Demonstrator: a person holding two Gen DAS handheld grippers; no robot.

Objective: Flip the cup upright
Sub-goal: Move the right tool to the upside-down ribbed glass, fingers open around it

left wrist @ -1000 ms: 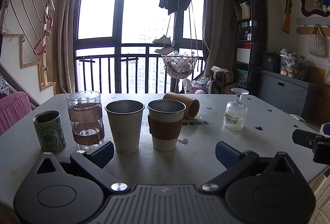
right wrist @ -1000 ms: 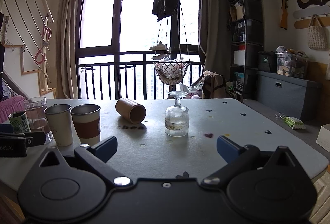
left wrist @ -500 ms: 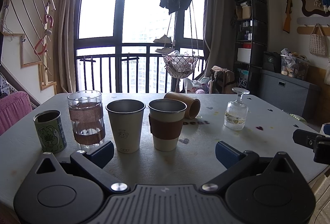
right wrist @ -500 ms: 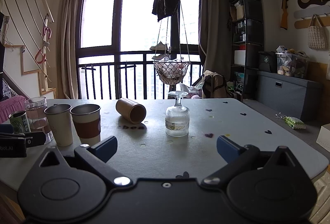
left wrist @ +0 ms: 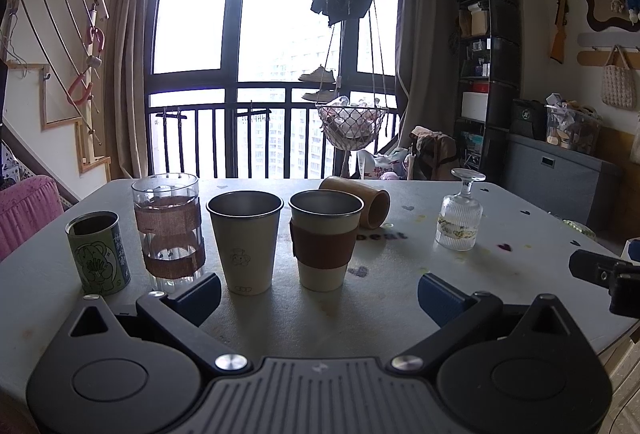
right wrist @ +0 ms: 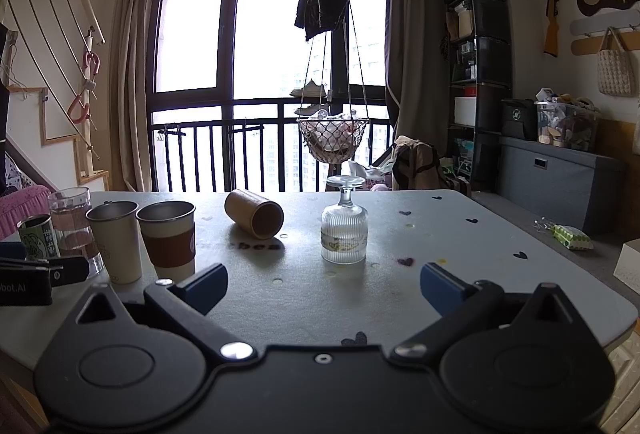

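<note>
Ribbed clear glass on the upturned stemmed goblet point(right wrist: 344, 230). Smooth tan wood or bamboo on the toppled cup point(right wrist: 254, 213). Dull brushed metal inside two tumblers point(left wrist: 245, 242), one point(left wrist: 325, 240) wrapped in a matt brown sleeve. Matt pale cloth-like table point(right wrist: 460, 250) surface. Matt black plastic on both grippers point(left wrist: 318, 292) point(right wrist: 322, 284), blue fingertips point(right wrist: 442, 284).

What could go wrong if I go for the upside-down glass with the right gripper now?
1. The glass stands on its rim with the narrow stem up; a pinch high on the stem could tip it.
2. It is ribbed clear glass, probably slippery while turning over.
3. The bamboo cup lies on its side just left of it; a wide swing of the open right gripper could set it rolling.
</note>
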